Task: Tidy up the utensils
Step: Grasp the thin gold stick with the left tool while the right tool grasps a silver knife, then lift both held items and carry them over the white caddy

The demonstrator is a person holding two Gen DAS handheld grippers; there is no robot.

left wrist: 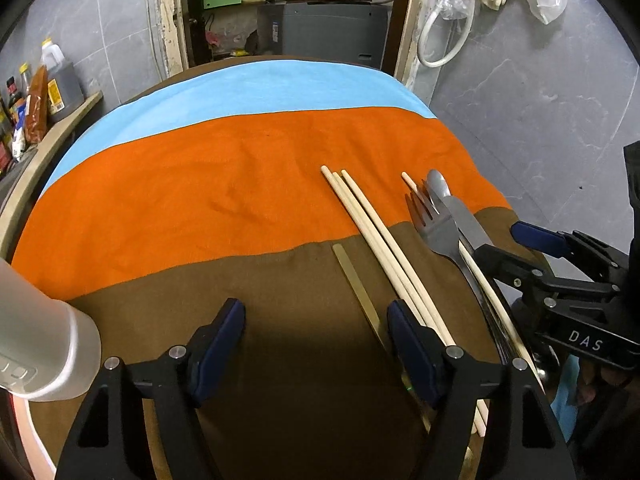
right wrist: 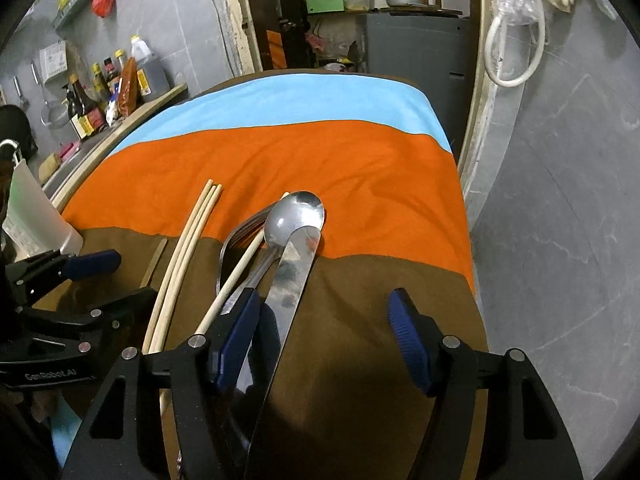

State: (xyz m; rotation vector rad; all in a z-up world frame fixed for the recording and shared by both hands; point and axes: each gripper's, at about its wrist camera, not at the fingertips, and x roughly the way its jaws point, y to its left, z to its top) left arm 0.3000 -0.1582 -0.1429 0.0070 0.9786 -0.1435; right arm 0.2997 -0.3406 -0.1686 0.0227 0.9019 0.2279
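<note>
On the striped cloth [left wrist: 200, 184] lie three wooden chopsticks [left wrist: 372, 232] side by side, with a thin brass strip [left wrist: 354, 280] to their left. Further right a fork [left wrist: 438, 236], a spoon [left wrist: 438, 186], a knife [left wrist: 466, 220] and one more chopstick [left wrist: 409, 181] are piled together. My left gripper [left wrist: 316, 308] is open low over the brown band; the strip and chopsticks pass by its right finger. My right gripper [right wrist: 325, 296] is open too, with the knife [right wrist: 292, 280] lying between its fingers close to the left pad and the spoon [right wrist: 296, 212] just ahead.
A white cylindrical container [left wrist: 40, 340] stands at the left by my left gripper. Sauce bottles [right wrist: 100, 92] line a counter at far left. The table's right edge [right wrist: 476, 280] drops off beside a grey tiled wall. A doorway with shelves lies behind.
</note>
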